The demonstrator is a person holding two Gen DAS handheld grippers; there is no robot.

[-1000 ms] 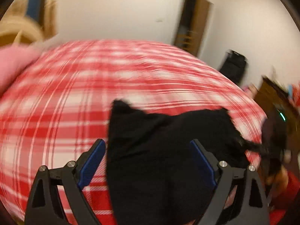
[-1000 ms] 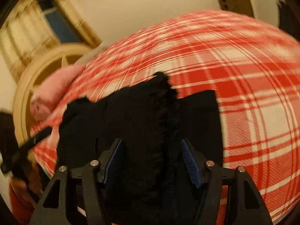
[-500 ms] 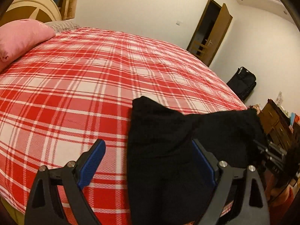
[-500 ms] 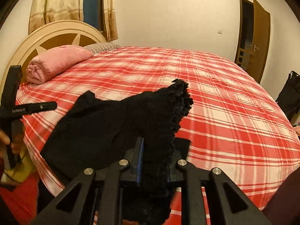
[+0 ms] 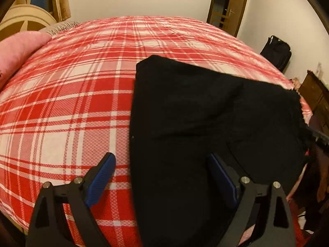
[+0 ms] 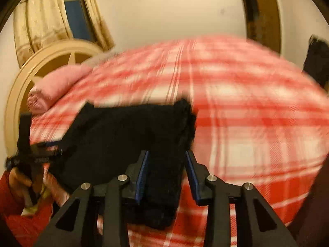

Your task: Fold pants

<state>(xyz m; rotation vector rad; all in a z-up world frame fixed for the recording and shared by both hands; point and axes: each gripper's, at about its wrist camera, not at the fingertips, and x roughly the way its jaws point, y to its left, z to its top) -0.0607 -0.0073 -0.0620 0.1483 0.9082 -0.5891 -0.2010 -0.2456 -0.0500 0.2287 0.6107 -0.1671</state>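
So, the black pants (image 5: 195,111) are lying in a rumpled heap on the bed (image 5: 67,107), which has a red and white plaid cover, and they sit close to the bed's near edge rather than out in the middle. From the left wrist view the left gripper (image 5: 162,173) has its jaws spread wide: the left blue pad is over bare plaid, the right one is over the black cloth, and neither pad is pressing on anything. The pants' straight side edge runs up between them. From the right wrist view, which is pretty blurry, the right gripper (image 6: 166,170) has a bunched fold of the pants between its jaws, and the jaws are opening; the left pad looks like it's against the cloth, while there's a thin gap showing on the right one, so it doesn't look like a real pinch. The frayed hem end of the pants (image 6: 185,119) sticks up just past those jaws. A pink pillow (image 6: 57,84) is at the far left corner of the bed by the cream headboard (image 6: 41,61), well apart from the pants. A dark bag (image 5: 276,51) stands against the far wall beside a wooden door (image 5: 228,2).
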